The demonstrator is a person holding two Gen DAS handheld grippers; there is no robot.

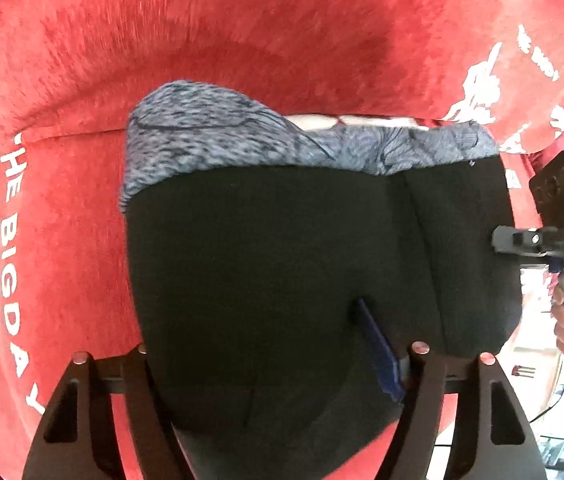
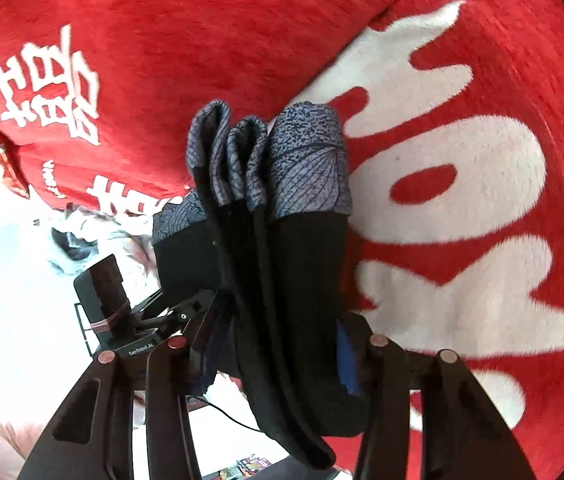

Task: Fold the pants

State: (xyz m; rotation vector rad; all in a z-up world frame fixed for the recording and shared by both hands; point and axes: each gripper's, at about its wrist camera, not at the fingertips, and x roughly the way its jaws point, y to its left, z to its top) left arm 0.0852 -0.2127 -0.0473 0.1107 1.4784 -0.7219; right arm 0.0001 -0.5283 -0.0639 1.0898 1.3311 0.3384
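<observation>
Folded black knit pants [image 1: 282, 280] with a mottled grey-blue patterned band at 12 o'clock are clamped by both the left hand-held gripper [image 1: 278, 364] and the right hand-held gripper [image 2: 278, 344] above a fuzzy red blanket [image 1: 242, 32].

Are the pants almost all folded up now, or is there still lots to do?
Nearly there, it looks. Done: the pants are already doubled into several layers, seen as stacked folds at the grey patterned cuffs. In hand: the left gripper and right gripper each have their jaws closed on the bundle, holding it up over the red blanket. Left: probably just laying it down flat and letting go.
</observation>
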